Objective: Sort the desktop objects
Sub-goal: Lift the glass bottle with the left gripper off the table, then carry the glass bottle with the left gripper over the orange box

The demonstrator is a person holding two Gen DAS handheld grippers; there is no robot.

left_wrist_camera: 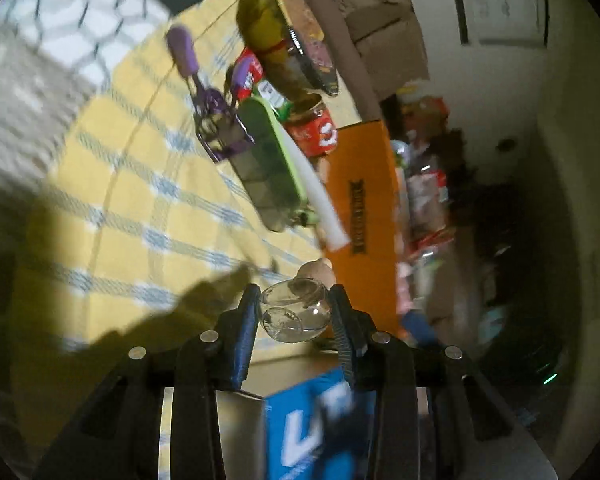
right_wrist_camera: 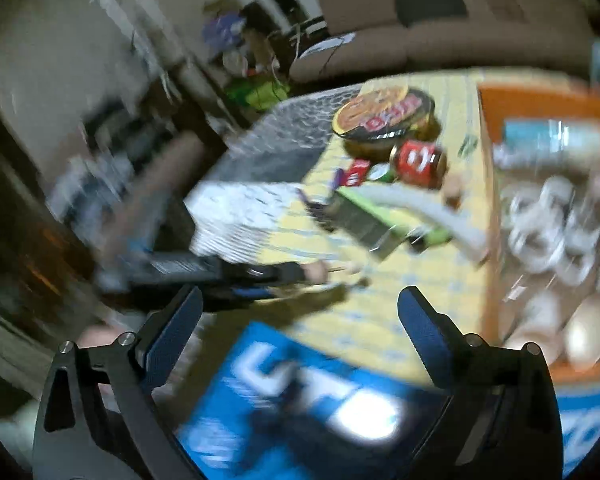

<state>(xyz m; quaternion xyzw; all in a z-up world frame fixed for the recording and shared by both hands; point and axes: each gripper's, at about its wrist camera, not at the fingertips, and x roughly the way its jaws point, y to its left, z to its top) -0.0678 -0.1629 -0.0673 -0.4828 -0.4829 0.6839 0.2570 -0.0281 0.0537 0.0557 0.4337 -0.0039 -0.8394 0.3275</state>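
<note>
Blue box (right_wrist_camera: 300, 400) nearest | yellow checked tablecloth (left_wrist_camera: 112, 184) | beige sofa (right_wrist_camera: 440, 36)

Both wrist views look along their 2 fingers; the left is rolled sideways. Both share the yellow checked tablecloth (left_wrist_camera: 112, 184) (right_wrist_camera: 380, 320) and orange cardboard box (left_wrist_camera: 364, 208) (right_wrist_camera: 488, 200).

large white letters on the blue box (right_wrist_camera: 320, 400) read roughly "ut", then a blurred round letter. a big white "3" or "s" shows on the red jar (left_wrist_camera: 318, 130). dark print on the orange box (left_wrist_camera: 362, 216) and red lettering on the round bowl lid (right_wrist_camera: 384, 114) are too blurred to read.
</note>
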